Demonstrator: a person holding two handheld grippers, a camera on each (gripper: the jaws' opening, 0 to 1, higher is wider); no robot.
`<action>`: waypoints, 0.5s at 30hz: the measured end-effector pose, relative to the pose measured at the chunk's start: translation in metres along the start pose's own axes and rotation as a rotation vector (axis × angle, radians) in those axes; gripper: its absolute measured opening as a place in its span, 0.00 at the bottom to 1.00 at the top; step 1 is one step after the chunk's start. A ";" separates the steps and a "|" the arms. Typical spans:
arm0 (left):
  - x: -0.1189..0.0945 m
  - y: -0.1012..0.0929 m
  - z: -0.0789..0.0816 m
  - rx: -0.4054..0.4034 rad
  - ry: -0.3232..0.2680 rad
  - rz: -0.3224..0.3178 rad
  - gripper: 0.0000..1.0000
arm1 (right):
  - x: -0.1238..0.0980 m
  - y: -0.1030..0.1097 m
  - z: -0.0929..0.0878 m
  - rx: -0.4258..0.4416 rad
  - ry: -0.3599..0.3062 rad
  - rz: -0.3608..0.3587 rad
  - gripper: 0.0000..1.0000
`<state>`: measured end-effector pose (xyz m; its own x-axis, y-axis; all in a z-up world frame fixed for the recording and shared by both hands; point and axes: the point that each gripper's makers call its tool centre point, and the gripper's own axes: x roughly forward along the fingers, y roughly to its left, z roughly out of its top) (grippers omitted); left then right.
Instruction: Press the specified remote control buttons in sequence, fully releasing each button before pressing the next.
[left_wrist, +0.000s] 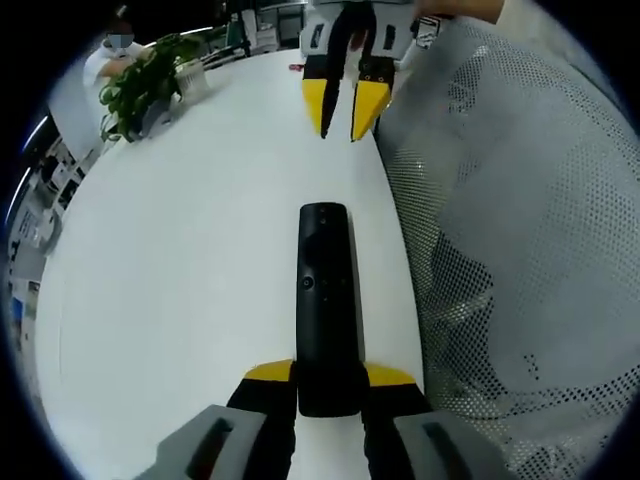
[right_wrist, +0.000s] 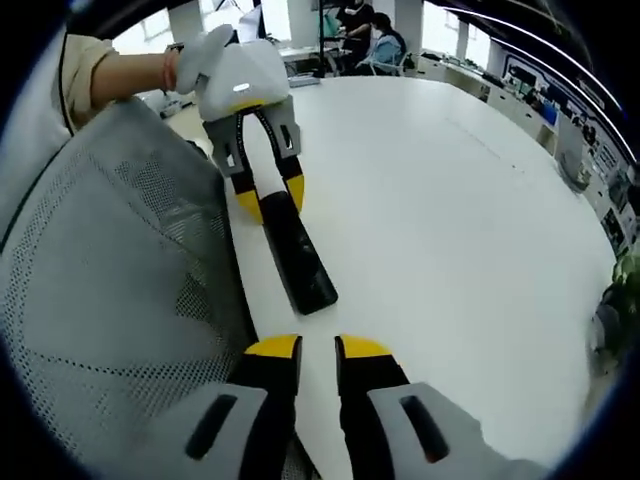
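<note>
Black remote control (left_wrist: 325, 300) held at one end, lying along the white worktop (left_wrist: 200, 250).

The left hand-held gripper (left_wrist: 328, 378) clamps the remote's near end between its yellow-tipped jaws. Beyond the remote's far end, the right hand-held gripper (right_wrist: 318, 350) hangs apart from it, its jaws a narrow gap apart and holding nothing. A grey mesh chair back (left_wrist: 520, 250) stands just beside the remote. A potted plant (left_wrist: 150, 80) sits well beyond the remote at the worktop's far edge.

White table (left_wrist: 200, 250) seen in both views, surface glossy. Black remote (left_wrist: 325, 300) is laid flat on it near the edge, beside a grey mesh chair back (left_wrist: 520, 250). A potted plant (left_wrist: 145, 85) is set at the far edge.
</note>
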<state>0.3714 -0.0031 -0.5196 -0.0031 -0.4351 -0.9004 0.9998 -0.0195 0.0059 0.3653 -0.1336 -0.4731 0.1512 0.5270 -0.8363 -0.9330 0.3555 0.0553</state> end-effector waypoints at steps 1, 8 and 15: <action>0.000 -0.001 0.000 0.007 -0.005 0.001 0.24 | 0.002 0.000 0.001 -0.004 0.000 0.005 0.11; -0.001 -0.002 0.001 -0.010 -0.047 0.003 0.24 | 0.015 0.000 0.010 -0.036 0.016 0.033 0.08; -0.001 -0.002 0.001 -0.035 -0.099 0.005 0.24 | 0.024 0.000 0.016 -0.040 0.027 0.059 0.04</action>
<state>0.3691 -0.0040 -0.5183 0.0016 -0.5217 -0.8531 0.9999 0.0135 -0.0064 0.3742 -0.1083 -0.4841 0.0869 0.5253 -0.8465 -0.9526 0.2924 0.0837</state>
